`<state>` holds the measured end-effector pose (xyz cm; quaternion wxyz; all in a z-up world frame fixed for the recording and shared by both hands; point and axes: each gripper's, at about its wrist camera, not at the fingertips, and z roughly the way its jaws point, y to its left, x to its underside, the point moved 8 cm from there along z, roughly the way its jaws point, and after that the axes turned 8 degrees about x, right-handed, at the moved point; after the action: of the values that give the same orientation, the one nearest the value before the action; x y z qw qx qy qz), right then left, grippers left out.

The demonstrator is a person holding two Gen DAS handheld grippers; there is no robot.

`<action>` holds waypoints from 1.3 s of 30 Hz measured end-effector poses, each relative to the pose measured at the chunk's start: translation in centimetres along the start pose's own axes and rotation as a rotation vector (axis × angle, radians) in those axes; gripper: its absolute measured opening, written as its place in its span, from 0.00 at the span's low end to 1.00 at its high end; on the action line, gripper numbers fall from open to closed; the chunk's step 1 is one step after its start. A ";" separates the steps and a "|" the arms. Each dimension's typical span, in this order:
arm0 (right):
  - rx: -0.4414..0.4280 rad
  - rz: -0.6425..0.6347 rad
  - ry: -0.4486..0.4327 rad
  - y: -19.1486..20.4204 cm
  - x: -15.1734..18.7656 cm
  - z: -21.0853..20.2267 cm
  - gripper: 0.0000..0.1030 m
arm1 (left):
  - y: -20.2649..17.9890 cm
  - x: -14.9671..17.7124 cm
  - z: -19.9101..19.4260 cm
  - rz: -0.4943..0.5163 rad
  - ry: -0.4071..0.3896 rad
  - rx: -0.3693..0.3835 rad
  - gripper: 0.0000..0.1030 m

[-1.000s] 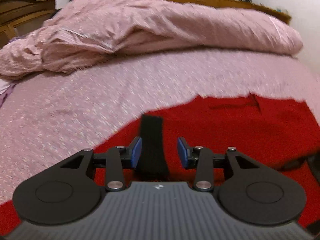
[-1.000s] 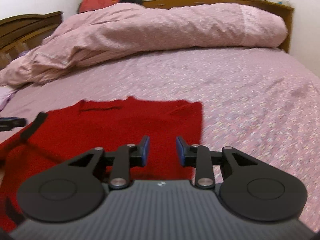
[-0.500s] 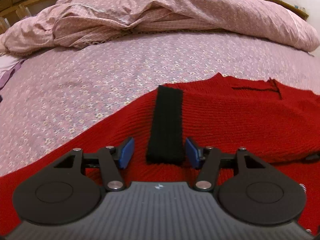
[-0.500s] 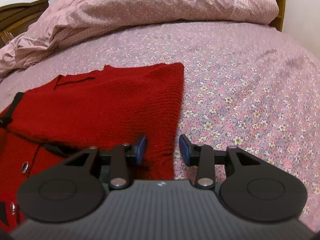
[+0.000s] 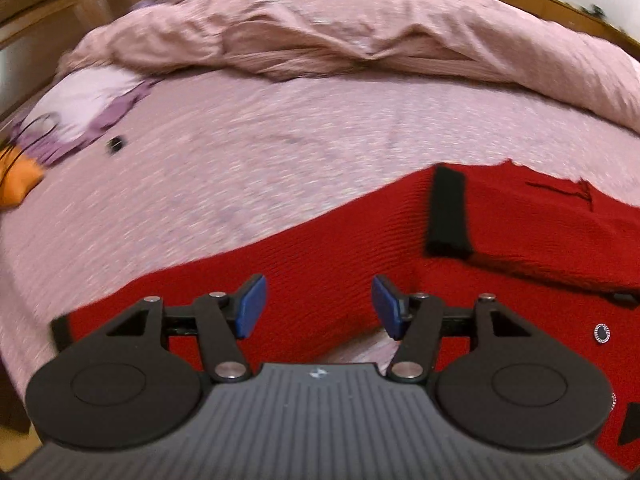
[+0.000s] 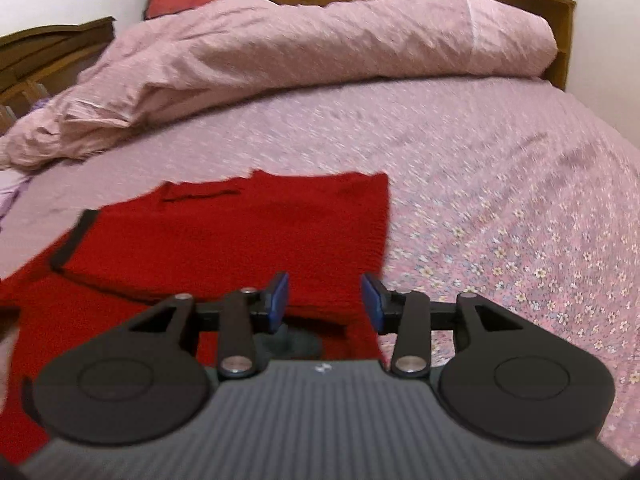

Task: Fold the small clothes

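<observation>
The red knit cardigan (image 6: 248,232) lies flat on the bed (image 6: 500,184), partly folded: one sleeve with a black cuff (image 5: 447,212) is laid across the body, its cuff at about one o'clock from the left gripper (image 5: 318,306). That gripper's jaws stand apart over red cloth without pinching it. The right gripper (image 6: 324,302) hangs over the cardigan's right edge; its jaws are opening, cloth showing between them but not clamped. A silver button (image 5: 601,333) at three o'clock in the left view suggests the front is still exposed. By my judgement the sleeve fold is done; folding the body remains.
</observation>
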<state>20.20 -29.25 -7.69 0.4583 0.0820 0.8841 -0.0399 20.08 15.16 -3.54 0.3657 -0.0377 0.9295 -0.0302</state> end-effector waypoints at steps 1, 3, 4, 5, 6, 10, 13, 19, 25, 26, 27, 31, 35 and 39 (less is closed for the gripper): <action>-0.008 -0.003 -0.002 0.3 -0.1 -0.5 0.42 | 0.8 0.3 -0.6 -0.019 -0.002 -0.010 0.62; -0.029 -0.015 -0.008 1.2 -0.2 -1.8 0.44 | 2.2 1.1 -1.8 -0.055 -0.005 -0.030 0.63; -0.039 -0.020 -0.009 1.6 -0.3 -2.3 0.45 | 2.9 1.6 -2.4 -0.077 -0.006 -0.037 0.63; -0.051 -0.025 -0.010 2.1 -0.2 -2.8 0.46 | 3.5 2.0 -2.9 -0.100 -0.007 -0.039 0.63; -0.062 -0.031 -0.012 2.6 -0.1 -3.4 0.47 | 4.0 2.6 -3.3 -0.130 -0.008 -0.036 0.63; -0.100 -0.047 -0.015 4.3 0.6 -5.0 0.49 | 5.4 5.0 -4.3 -0.286 -0.024 0.019 0.65; -0.123 -0.046 -0.002 5.1 1.5 -5.6 0.49 | 6.0 6.6 -4.2 -0.380 -0.031 0.016 0.66; -0.141 -0.029 0.010 5.5 2.5 -6.7 0.50 | 7.3 8.4 -2.0 -0.516 -0.030 -0.032 0.66; -0.117 -0.002 0.002 4.8 2.2 -6.7 0.50 | 8.9 9.4 -0.1 -0.639 -0.035 -0.025 0.66; -0.115 0.003 0.005 4.8 2.3 -6.6 0.50 | 9.1 9.4 0.0 -0.652 -0.044 -0.024 0.66; -0.113 0.006 0.007 4.8 2.3 -6.5 0.50 | 9.4 9.3 0.1 -0.664 -0.055 -0.025 0.66; -0.110 0.015 0.022 4.8 2.8 -6.1 0.50 | 9.9 9.0 0.6 -0.698 -0.071 -0.034 0.66; -0.108 0.023 0.032 4.8 3.0 -5.8 0.50 | 9.5 8.8 0.6 -0.692 -0.084 -0.042 0.66; -0.105 0.016 0.030 4.8 2.8 -5.7 0.50 | 10.0 8.6 1.1 -0.701 -0.107 -0.067 0.66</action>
<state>14.86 -23.40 -6.65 0.4489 0.0656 0.8911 0.0117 14.07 24.28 -10.98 0.3797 -0.3679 0.8401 -0.1212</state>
